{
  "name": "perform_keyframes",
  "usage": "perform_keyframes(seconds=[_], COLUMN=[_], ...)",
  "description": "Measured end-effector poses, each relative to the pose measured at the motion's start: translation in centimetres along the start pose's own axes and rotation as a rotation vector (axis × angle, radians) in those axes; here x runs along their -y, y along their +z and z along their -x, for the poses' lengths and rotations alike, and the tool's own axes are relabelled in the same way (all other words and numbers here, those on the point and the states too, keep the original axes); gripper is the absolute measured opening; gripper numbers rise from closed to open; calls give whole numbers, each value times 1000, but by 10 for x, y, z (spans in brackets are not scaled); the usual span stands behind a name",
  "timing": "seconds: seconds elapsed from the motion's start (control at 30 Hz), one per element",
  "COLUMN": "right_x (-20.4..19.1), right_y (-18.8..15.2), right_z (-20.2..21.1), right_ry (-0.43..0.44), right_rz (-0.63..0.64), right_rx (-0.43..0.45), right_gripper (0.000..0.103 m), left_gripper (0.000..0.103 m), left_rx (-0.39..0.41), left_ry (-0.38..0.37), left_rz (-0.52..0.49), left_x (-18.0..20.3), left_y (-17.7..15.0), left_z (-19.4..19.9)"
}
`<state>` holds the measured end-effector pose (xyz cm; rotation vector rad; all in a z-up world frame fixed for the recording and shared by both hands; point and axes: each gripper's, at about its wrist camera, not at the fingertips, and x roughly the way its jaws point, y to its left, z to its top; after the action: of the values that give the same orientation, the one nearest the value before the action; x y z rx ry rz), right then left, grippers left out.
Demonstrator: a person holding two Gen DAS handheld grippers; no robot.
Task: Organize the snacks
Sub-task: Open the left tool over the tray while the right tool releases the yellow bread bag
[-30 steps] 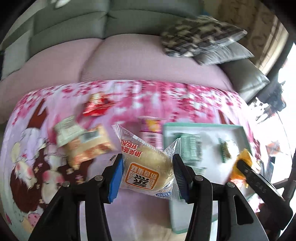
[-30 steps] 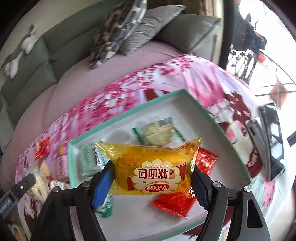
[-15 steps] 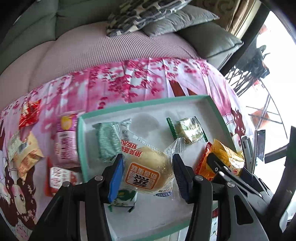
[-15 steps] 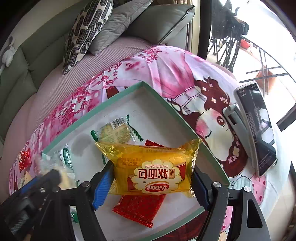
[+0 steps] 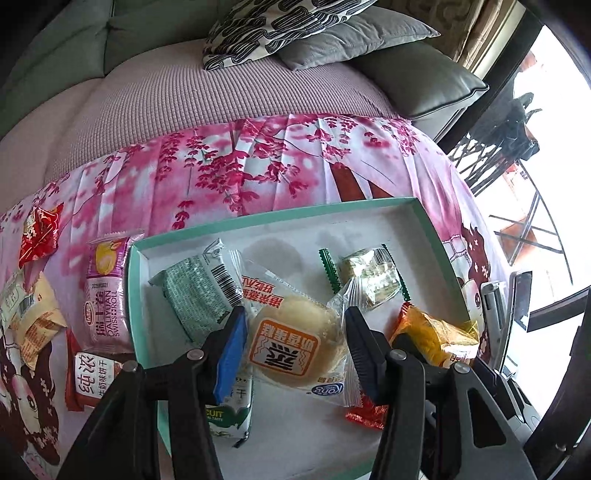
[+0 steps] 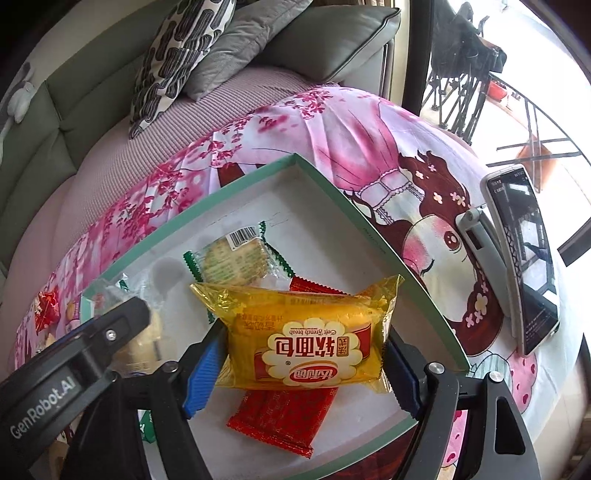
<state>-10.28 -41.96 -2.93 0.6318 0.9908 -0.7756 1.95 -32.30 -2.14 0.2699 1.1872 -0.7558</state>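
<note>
Two wrapped snacks held over the green-rimmed tray (image 5: 137, 280).

Left gripper (image 5: 293, 341) clamped on a clear-wrapped round bun (image 5: 295, 345), above the tray's white floor, near a green biscuit pack (image 5: 195, 295). Right gripper (image 6: 301, 363), jaws just opening a little, with the yellow soft-bread pack (image 6: 303, 332) between its pads, over a red packet (image 6: 284, 415) lying in the tray. More snacks outside on the pink floral cloth (image 5: 236, 166), left of the tray.

A green sofa (image 5: 92, 44) stands at the back, its seat under a ribbed mauve cover (image 5: 207, 99). A black-and-white patterned cushion (image 5: 273, 26) leans on a grey cushion (image 5: 354, 37) near the sofa's padded arm (image 5: 428, 85). Bright daylight pours in through a dark-framed window (image 6: 417, 55), with a black metal railing (image 6: 465, 103) outside.
</note>
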Motion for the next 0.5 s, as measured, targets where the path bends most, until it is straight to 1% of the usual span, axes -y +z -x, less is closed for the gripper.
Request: perform_keyframes(seconds=[0.1, 0.17, 0.27, 0.3, 0.33, 0.37, 0.47, 0.5], right_x=[-2, -2, -5, -6, -7, -7, -10, -11], right_y=[0, 0, 0, 0, 0, 0, 0, -1], right_z=[0, 2, 3, 3, 3, 3, 5, 5], right_ry=[12, 38, 48, 48, 52, 56, 58, 60], right_rz=[11, 9, 15, 17, 19, 22, 35, 38], right_rx=[3, 6, 12, 13, 14, 17, 22, 23], right_gripper=[84, 88, 89, 91, 99, 103, 103, 103], left_gripper=[55, 55, 56, 59, 63, 64, 66, 69], left_rx=[3, 14, 28, 31, 35, 40, 56, 60], left_ry=[-17, -4, 5, 11, 21, 33, 73, 85], left_rz=[1, 1, 19, 29, 44, 58, 97, 110], left_x=[1, 0, -7, -10, -16, -21, -39, -45], left_y=[-1, -1, -2, -2, -2, -2, -2, -1], left_z=[2, 6, 15, 18, 21, 25, 36, 39])
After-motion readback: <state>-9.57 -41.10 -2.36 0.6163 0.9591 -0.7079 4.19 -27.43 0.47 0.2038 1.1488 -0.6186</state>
